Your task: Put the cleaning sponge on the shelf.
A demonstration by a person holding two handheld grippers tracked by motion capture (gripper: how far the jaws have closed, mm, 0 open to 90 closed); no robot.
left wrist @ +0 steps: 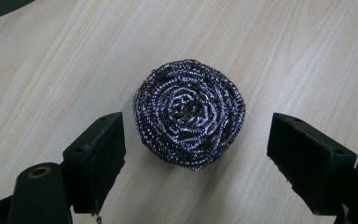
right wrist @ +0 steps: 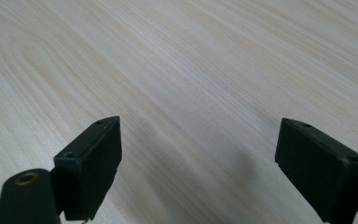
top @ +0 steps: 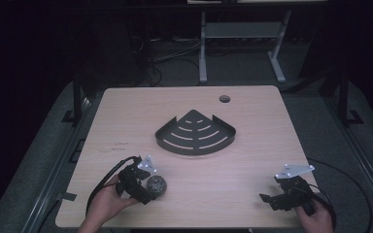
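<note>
Resting on the table (top: 233, 170) at 7 o'clock, the round scouring pad (left wrist: 189, 120) of coiled dark wire sits between the left gripper's (left wrist: 193, 161) spread jaws, untouched. Right gripper (right wrist: 198, 163) jaws apart.

Steel scourer (top: 156, 185) beside left gripper (top: 141, 187); dark corner rack (top: 195, 133) mid-table (top: 252, 170).

Picture's bottom edge cuts off both forearms (top: 94, 221).
</note>
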